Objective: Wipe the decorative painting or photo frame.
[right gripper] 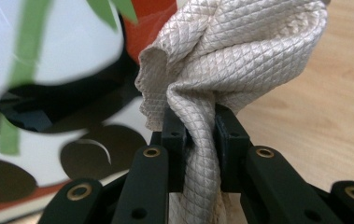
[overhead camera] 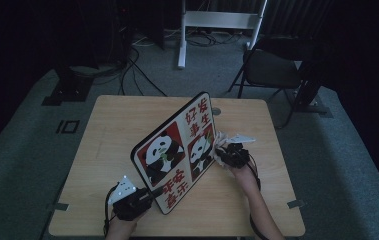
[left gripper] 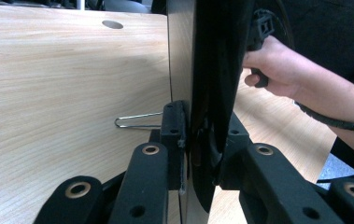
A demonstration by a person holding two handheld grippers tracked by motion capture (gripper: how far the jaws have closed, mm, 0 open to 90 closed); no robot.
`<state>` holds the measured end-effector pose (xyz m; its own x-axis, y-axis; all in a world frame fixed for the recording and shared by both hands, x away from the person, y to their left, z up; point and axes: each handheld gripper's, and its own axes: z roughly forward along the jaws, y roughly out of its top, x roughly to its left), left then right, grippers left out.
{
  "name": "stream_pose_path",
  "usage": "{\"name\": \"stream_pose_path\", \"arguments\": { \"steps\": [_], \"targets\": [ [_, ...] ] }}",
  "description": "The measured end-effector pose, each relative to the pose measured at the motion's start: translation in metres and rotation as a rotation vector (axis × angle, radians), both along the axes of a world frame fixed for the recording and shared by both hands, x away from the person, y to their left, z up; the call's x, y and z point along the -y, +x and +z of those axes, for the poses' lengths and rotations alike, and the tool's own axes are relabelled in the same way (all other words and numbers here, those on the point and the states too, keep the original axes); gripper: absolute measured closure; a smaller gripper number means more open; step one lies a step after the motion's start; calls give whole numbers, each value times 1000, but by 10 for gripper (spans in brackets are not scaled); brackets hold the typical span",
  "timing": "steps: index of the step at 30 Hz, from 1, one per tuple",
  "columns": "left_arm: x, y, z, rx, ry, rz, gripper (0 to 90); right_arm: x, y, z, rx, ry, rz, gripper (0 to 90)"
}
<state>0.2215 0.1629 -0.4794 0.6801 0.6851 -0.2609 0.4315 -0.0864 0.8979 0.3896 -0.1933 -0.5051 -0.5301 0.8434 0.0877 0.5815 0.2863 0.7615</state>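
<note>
A panda picture board with red characters stands tilted on the wooden table. My left gripper is shut on its lower near edge; in the left gripper view the dark board edge sits clamped between the jaws. My right gripper holds a cream quilted cloth against the board's right side. In the right gripper view the cloth is bunched and pinched between the jaws, right next to the panda print.
A thin wire stand leg lies on the tabletop behind the board. A small round hole marks the table's far side. A black chair and a white frame stand on the floor beyond the table.
</note>
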Motion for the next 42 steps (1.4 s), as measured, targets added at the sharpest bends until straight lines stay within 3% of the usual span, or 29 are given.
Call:
{"name": "stream_pose_path", "arguments": {
  "steps": [22, 27, 33, 42],
  "targets": [
    [1, 0, 0, -2, 2, -1, 772, 0, 2, -27, -75, -63, -22, 770],
    [0, 0, -1, -6, -3, 0, 773, 1, 2, -27, -80, -54, -27, 771],
    [0, 0, -1, -6, -4, 4, 778, 7, -2, -19, -68, -27, -36, 773],
    [-1, 1, -1, -10, -7, 8, 783, 15, -7, 22, 27, 29, -50, 773]
  ]
}}
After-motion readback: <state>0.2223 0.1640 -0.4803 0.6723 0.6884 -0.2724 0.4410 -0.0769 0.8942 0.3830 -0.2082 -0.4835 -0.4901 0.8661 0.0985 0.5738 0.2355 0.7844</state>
